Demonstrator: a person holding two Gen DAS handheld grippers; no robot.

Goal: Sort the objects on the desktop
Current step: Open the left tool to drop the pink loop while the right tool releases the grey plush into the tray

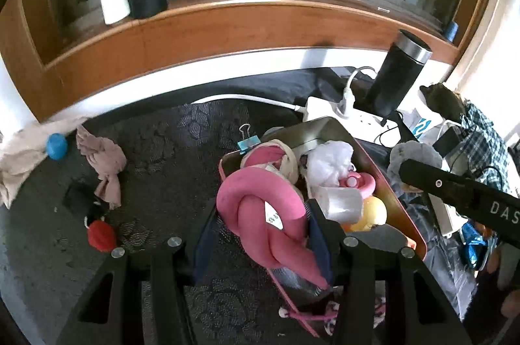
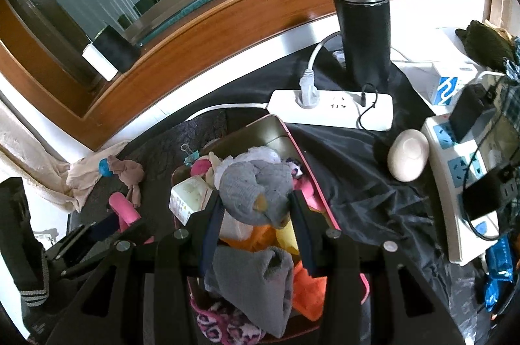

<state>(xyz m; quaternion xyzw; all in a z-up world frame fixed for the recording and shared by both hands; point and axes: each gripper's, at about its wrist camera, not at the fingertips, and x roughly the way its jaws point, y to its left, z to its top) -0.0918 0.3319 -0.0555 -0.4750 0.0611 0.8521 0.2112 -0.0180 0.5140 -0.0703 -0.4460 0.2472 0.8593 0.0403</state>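
A pink-rimmed metal tray (image 1: pixel 328 125) (image 2: pixel 260 130) sits on the dark cloth, heaped with several soft toys, bottles and cloths. My left gripper (image 1: pixel 263 210) is shut on a pink knotted plush rope (image 1: pixel 256 195), which hangs over the tray's near left corner. My right gripper (image 2: pixel 254 198) is shut on a grey knitted cloth (image 2: pixel 247 182) above the tray's middle; the cloth's tail droops toward the camera. In the left wrist view the right gripper (image 1: pixel 409 174) comes in from the right with the grey cloth (image 1: pixel 417 151). The right wrist view shows the left gripper (image 2: pixel 107 226) low on the left.
A black flask (image 2: pixel 364 29) stands behind a white power strip (image 2: pixel 331 109). A pale egg-shaped thing (image 2: pixel 408 154) and a second power strip (image 2: pixel 461 182) lie to the right. Left of the tray lie a red ball (image 1: pixel 101 236), a beige cloth (image 1: pixel 104 163), a blue ball (image 1: pixel 57 146) and a binder clip (image 1: pixel 248 141).
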